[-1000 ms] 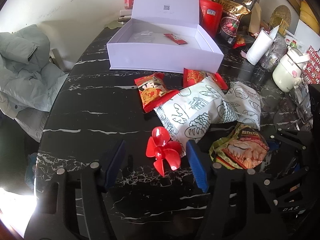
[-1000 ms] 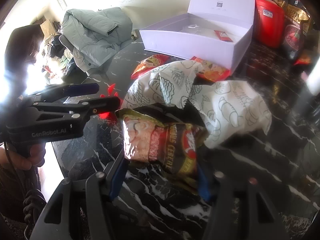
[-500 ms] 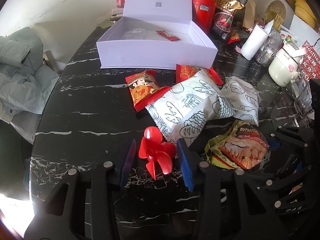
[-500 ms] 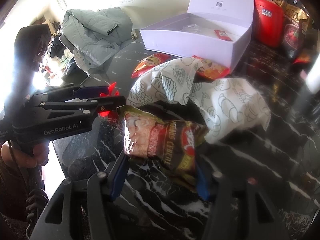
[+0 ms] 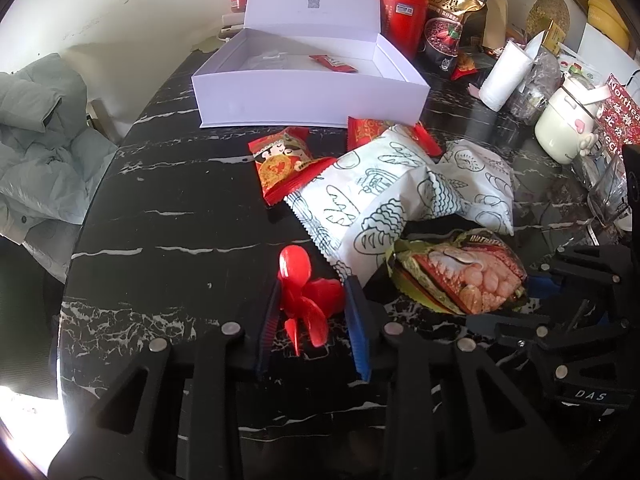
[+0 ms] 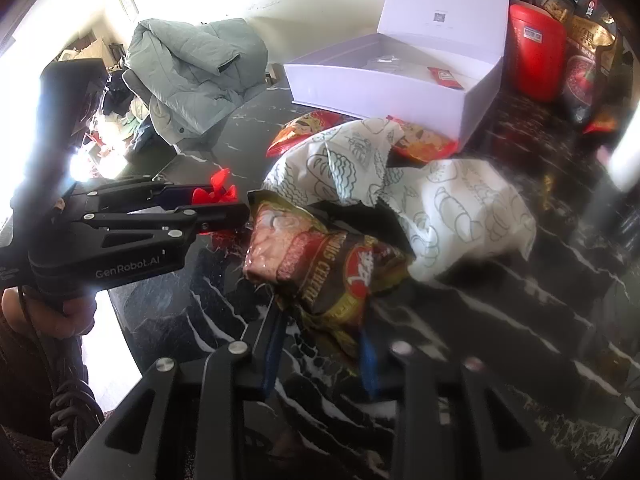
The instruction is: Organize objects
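Note:
My left gripper (image 5: pixel 314 292) is shut on a small red plastic propeller (image 5: pixel 308 296) at the near edge of the black marble table (image 5: pixel 180 216). My right gripper (image 6: pixel 320 320) is shut on a brown and gold cereal packet (image 6: pixel 320 268), also seen in the left wrist view (image 5: pixel 460 276). An open white box (image 5: pixel 308 84) stands at the back with a small red sachet (image 5: pixel 334 63) inside. Two white printed snack bags (image 5: pixel 376 200) and two red snack packets (image 5: pixel 282 164) lie between the box and the grippers.
A red canister (image 5: pixel 402 12), dark food bags (image 5: pixel 452 20), a white paper cup (image 5: pixel 502 76) and a cream mug (image 5: pixel 564 128) crowd the back right. A grey-green jacket (image 5: pixel 36 140) lies on a chair to the left of the table.
My left gripper has closed its jaws onto the red propeller. My right gripper has closed tighter on the cereal packet, which has crumpled and lifted slightly.

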